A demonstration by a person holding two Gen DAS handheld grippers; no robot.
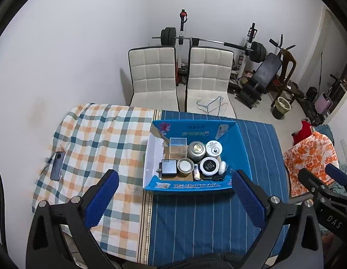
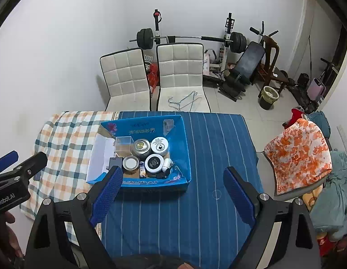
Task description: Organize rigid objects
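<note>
Two white chairs [image 2: 155, 76] stand before a barbell rack [image 2: 191, 38].

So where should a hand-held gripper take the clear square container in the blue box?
Grip the clear square container by two opposite flat walls near its open rim, coming from above: it stands upright, and the silver tin crowds its right side.

Blue box [image 1: 238, 148] on striped cloth, w/ tins, jars, clear cube [image 1: 178, 146] packed inside.
</note>
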